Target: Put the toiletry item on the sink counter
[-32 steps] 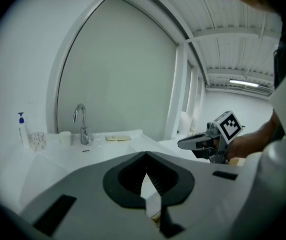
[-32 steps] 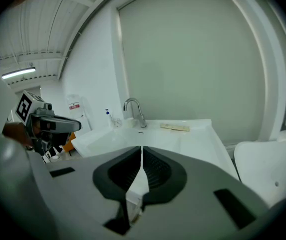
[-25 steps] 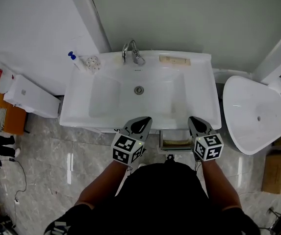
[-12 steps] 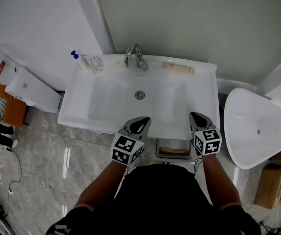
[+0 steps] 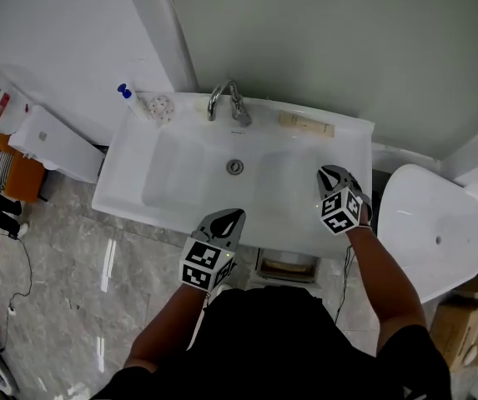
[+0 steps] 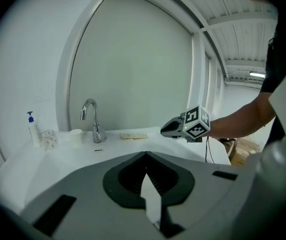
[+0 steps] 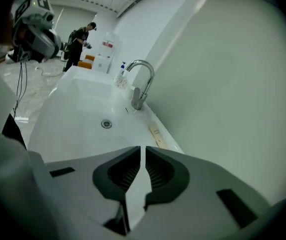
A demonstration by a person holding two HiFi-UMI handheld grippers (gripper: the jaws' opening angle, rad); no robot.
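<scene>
The toiletry item (image 5: 305, 124) is a flat beige tube lying on the white sink counter (image 5: 351, 136), behind the basin and right of the faucet (image 5: 226, 100). It also shows in the left gripper view (image 6: 133, 136) and the right gripper view (image 7: 156, 135). My right gripper (image 5: 329, 171) hovers over the basin's right side, short of the tube, its jaws shut and empty (image 7: 143, 148). My left gripper (image 5: 237, 212) stays at the sink's front edge, jaws shut with nothing between them (image 6: 145, 154).
A blue pump bottle (image 5: 124, 97) and a clear glass (image 5: 159, 107) stand at the counter's back left. A white oval fixture (image 5: 435, 223) sits to the right of the sink. A white box (image 5: 55, 144) lies left on the floor. A person (image 7: 80, 41) stands far off.
My right gripper has moved from the sink's front edge out over the basin toward the back right and has rolled. The left gripper has shifted only a little along the front edge.
</scene>
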